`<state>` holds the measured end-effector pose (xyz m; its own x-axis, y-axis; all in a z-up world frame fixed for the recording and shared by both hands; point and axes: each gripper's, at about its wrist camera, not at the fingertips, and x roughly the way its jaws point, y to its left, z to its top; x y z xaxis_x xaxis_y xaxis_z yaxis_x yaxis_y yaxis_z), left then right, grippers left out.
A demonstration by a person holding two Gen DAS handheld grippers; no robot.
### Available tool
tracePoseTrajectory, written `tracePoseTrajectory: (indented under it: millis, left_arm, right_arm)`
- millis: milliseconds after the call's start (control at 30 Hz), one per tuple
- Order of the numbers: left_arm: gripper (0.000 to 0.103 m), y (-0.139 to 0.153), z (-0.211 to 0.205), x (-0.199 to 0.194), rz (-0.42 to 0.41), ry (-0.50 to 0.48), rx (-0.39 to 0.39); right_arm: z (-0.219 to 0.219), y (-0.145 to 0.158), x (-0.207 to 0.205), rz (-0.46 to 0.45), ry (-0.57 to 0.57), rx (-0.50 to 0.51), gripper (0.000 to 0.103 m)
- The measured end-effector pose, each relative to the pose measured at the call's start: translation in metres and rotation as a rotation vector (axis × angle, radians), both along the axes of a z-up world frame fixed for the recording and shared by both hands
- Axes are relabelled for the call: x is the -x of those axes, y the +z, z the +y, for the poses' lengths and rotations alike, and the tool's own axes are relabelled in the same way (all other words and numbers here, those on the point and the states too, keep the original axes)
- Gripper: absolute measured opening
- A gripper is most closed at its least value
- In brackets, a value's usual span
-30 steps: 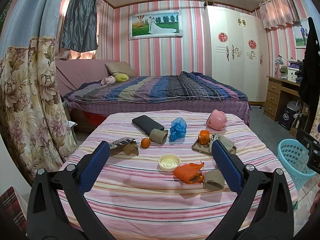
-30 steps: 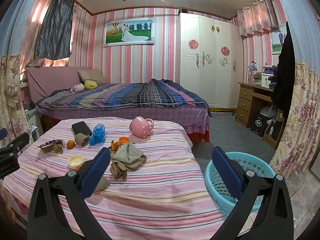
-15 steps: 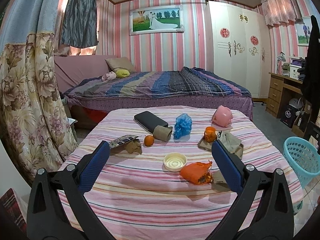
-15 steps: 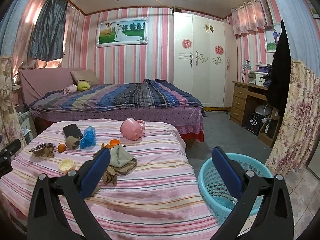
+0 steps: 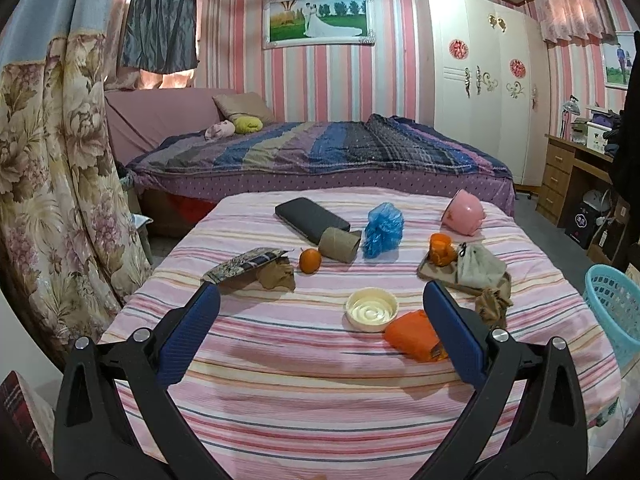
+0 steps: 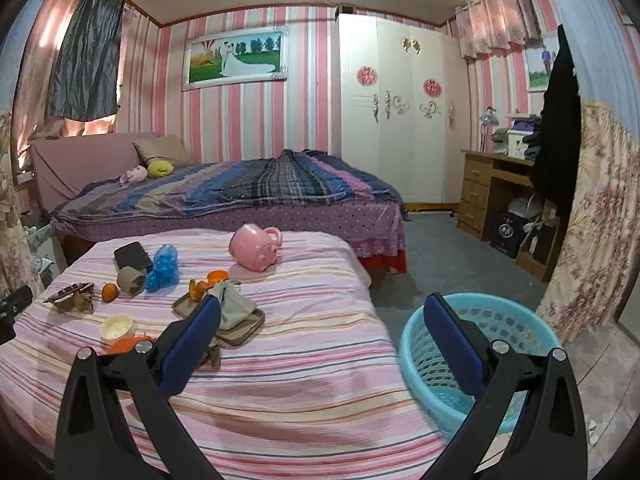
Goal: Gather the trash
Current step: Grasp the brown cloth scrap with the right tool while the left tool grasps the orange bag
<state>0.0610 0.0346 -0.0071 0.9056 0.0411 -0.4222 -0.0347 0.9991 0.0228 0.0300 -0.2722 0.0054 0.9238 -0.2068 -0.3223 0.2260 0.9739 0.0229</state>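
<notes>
- Trash lies scattered on the pink striped bedspread (image 5: 304,392); landmark is the cream lid (image 5: 372,310), near the front middle.
- Just right of the cream lid, nearly touching: an orange crumpled wrapper (image 5: 412,334), partly hidden behind the left gripper's right finger.
- Farther right of the lid: a flat tray (image 5: 434,274) carrying orange peel (image 5: 442,248) and a grey crumpled bag (image 5: 478,266); a brown crumpled paper (image 5: 494,306) sits at the tray's near edge.
- Behind the lid: a cardboard tube (image 5: 340,244) on its side, a small orange (image 5: 310,260) left of it, a blue crumpled plastic bag (image 5: 382,230) right of it, a black case (image 5: 310,218) beyond.
- Left of the lid: a patterned wrapper (image 5: 244,264) propped on another brown scrap (image 5: 276,276).
- Pink mug (image 6: 256,248) tipped over at the far side, well apart from the lid; likely not trash.
- Left gripper (image 5: 320,332): tongs wide, nothing held, hovering over the near part of the bedspread, aimed roughly at the lid and the orange wrapper. Probably lining up a first pick.
- Right gripper (image 6: 322,344): tongs wide, empty, straddling the bedspread's right edge and the turquoise basket (image 6: 520,328).
- Basket stands on the floor, just beside the bed's right edge, mouth up — handy as the drop point.
- Open striped cloth in front of the lid leaves free approach; the right side is tighter, with tray and scraps crowded.
</notes>
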Motion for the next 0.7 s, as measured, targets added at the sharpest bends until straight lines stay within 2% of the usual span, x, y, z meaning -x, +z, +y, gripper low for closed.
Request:
tracePoseTrajectory:
  millis: [233, 467, 567, 700]
  left_arm:
    - [0.098, -0.013, 0.011, -0.002, -0.004, 0.027, -0.022]
    - [0.098, -0.026, 0.033, -0.002, -0.012, 0.030, 0.069]
    - [0.098, -0.033, 0.039, -0.007, 0.031, 0.039, 0.043]
    - [0.098, -0.041, 0.049, -0.009, 0.064, 0.052, 0.001]
  right_arm:
    - [0.017, -0.017, -0.016, 0.085, 0.015, 0.036, 0.099]
    - [0.030, -0.031, -0.032, 0.151, 0.047, 0.002, 0.099]
    - [0.040, -0.040, -0.040, 0.198, 0.099, -0.009, 0.099]
    - [0.060, -0.045, -0.043, 0.211, 0.131, 0.018, 0.099]
